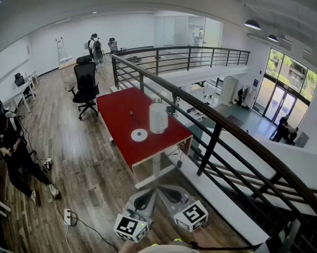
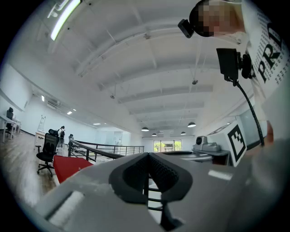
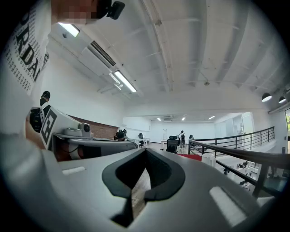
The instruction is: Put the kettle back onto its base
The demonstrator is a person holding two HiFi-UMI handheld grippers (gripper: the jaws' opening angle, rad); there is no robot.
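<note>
Left gripper (image 1: 144, 198): jaws closed tip to tip, holding nothing, well short of the red bench (image 1: 116, 114). Base (image 1: 139, 135) lies flat on the bench. Kettle (image 1: 158, 118) stands upright just right of it, off the base, probably not touching (small at this range). Right gripper (image 1: 171, 195): jaws closed too, also holding nothing.

- Kettle (image 1: 158, 118), far ahead of right gripper (image 1: 164, 190): handle and lid too small to tell.
- Dark item (image 1: 131, 115), ahead-left of that gripper: too small to identify.
- Forearms (image 1: 205, 240) behind it: cut off at bottom edge.
</note>
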